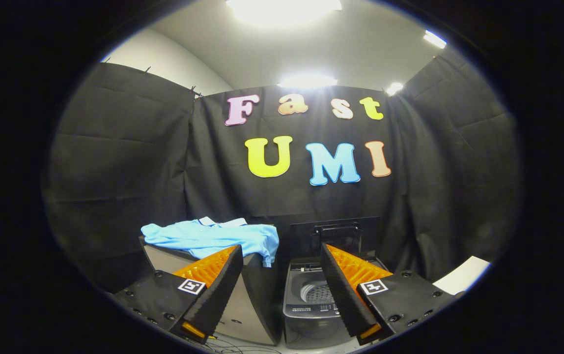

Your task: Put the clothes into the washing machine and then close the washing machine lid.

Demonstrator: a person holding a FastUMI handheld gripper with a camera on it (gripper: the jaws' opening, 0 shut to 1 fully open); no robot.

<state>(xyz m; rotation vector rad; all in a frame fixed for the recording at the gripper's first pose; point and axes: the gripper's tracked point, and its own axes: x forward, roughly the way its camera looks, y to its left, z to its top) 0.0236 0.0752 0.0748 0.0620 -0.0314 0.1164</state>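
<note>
A light blue garment (213, 237) lies crumpled on top of a dark box-like stand (250, 305), beyond my left finger, with one corner hanging over the stand's right side. To the stand's right sits a small grey top-loading washing machine (309, 309). Its dark lid (333, 236) stands raised at the back, and the perforated drum (319, 293) shows inside. My gripper (280, 253) is open with nothing between its fingers. It hovers above and short of both the garment and the machine. The machine's opening lies in the gap between the fingers.
Black cloth walls close the booth behind and on both sides. A white flat surface (461, 275) shows beyond my right finger. Thin cables (233, 346) lie on the floor in front of the stand.
</note>
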